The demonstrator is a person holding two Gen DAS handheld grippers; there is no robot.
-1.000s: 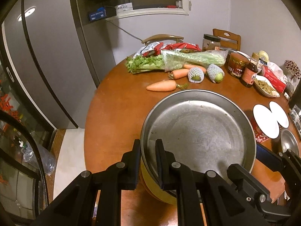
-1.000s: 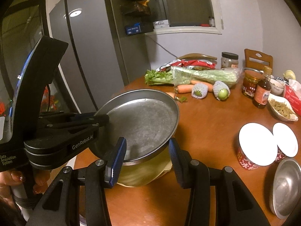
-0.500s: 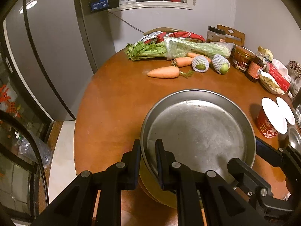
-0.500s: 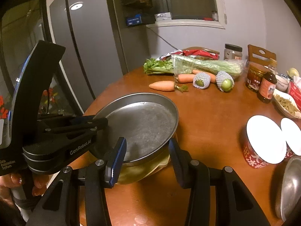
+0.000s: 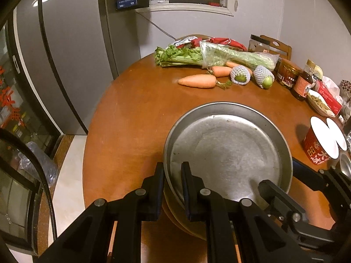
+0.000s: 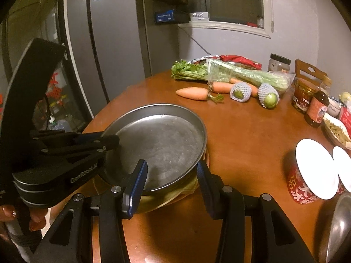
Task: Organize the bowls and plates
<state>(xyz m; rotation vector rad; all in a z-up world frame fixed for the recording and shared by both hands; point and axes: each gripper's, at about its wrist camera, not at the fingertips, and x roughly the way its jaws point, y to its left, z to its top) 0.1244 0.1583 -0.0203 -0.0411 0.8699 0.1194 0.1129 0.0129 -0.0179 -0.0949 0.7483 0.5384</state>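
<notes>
The left gripper [image 5: 172, 188] pinches the near rim of a wide steel plate [image 5: 228, 151], one finger outside the rim and one inside. The right gripper [image 6: 171, 188] has its jaws partly spread around the same stack: its blue-padded finger lies over the plate's near rim and its other finger stands beside the yellow bowl [image 6: 171, 194] that sits under the plate. Whether those pads actually press on the stack cannot be told. In the right wrist view the left gripper [image 6: 109, 141] reaches in from the left edge onto the plate's rim, with a person's fingers [image 6: 33, 221] wrapped round its handle below.

The plate and bowl are at the near edge of a round wooden table [image 5: 131, 109]; whether the bowl's base rests on the wood cannot be told. Farther back lie two carrots [image 5: 197, 81], two green fruits in white foam nets [image 5: 240, 75] and a bag of celery [image 5: 219, 55]. To the right stand jars and a sauce bottle [image 6: 317, 109], two red cups with white lids [image 6: 307, 175], and part of another steel dish [image 6: 337, 230] at the frame edge. A grey refrigerator [image 5: 65, 54] stands beyond the table on the left.
</notes>
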